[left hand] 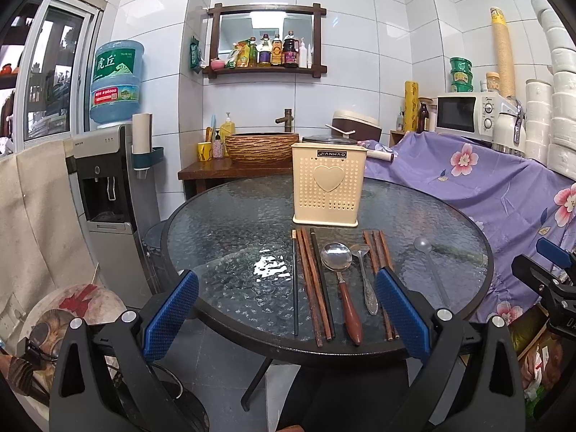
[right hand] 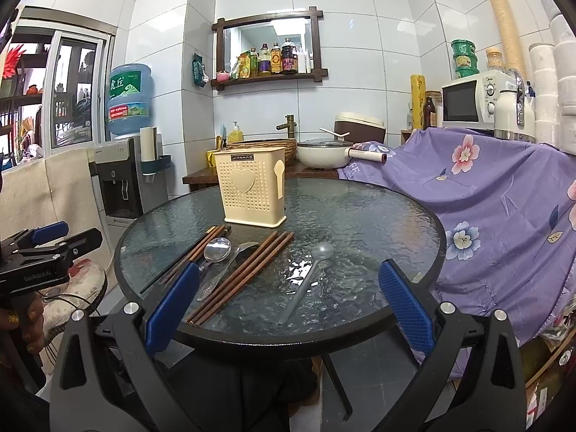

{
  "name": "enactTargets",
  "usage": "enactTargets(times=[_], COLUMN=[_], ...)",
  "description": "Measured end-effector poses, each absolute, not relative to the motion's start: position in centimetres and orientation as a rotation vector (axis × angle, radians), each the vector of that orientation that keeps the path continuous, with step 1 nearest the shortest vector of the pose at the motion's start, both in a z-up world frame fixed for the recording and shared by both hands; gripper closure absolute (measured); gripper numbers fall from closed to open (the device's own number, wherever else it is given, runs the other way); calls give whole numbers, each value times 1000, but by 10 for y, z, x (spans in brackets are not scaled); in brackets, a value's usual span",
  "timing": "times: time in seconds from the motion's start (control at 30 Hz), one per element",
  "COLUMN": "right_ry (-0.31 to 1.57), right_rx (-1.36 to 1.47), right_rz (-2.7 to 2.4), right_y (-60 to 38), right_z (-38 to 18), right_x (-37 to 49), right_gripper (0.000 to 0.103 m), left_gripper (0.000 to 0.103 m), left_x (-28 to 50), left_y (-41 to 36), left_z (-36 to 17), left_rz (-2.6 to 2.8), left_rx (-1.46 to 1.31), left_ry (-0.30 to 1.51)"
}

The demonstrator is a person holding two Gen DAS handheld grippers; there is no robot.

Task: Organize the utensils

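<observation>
A round desk point(left hand: 223, 223) of rippled, pebbled glass in a dark metal rim carries everything. Behind it a purple floral cloth point(left hand: 478, 187) drapes over a bulky shape; only the right wrist view shows how far this cloth falls beside the desk.

Toward the desk's far side stands the cream plastic utensil holder point(left hand: 327, 188), boxy, perforated with small holes and embossed with a heart. The left wrist view sees it face-on; the right wrist view also shows its side wall, which bears a raised spoon shape.

In front of the holder the utensils lie in a row, handles toward the near rim. From the left in the left wrist view: a thin black chopstick point(left hand: 295, 284), a bundle of reddish wooden chopsticks point(left hand: 314, 288), a steel spoon with a brown wooden handle point(left hand: 342, 280), a smaller all-metal spoon point(left hand: 365, 277), a second bundle of wooden chopsticks point(left hand: 377, 252), and a clear plastic spoon point(left hand: 430, 266) lying apart at the right. The left tool's right pad hides part of the second bundle; the right wrist view shows those sticks along their whole length.

The left tool point(left hand: 288, 309) hangs over the near rim, blue ribbed pads wide apart, holding nothing. The right tool point(right hand: 288, 306) is likewise spread and empty, framing the clear spoon.
</observation>
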State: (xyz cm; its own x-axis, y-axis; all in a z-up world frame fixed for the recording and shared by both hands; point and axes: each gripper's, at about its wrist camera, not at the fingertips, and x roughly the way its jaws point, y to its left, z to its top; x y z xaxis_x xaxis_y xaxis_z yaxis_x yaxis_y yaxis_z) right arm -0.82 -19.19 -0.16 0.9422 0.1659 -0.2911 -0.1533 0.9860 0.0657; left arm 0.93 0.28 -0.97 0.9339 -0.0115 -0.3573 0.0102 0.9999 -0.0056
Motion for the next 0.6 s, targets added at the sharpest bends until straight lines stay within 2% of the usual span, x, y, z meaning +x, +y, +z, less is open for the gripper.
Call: enactTargets(times=[0.27,0.5,0.6], right_ry=[360,547,589], right_rx=[24,4,24], right_rz=[132,117,125], right_y=[-191,-194,-197], right_z=[-7,-25,-30], right_x=[5,61,88], right_gripper=[5,5,5], left_gripper=[6,7,14], left_x=[19,63,85], left_y=[5,20,22], left_z=[-17,-41,-46], left_rz=[-28,-27,-27], left_rx=[-11,-8,25], left_ry=[418,556,593])
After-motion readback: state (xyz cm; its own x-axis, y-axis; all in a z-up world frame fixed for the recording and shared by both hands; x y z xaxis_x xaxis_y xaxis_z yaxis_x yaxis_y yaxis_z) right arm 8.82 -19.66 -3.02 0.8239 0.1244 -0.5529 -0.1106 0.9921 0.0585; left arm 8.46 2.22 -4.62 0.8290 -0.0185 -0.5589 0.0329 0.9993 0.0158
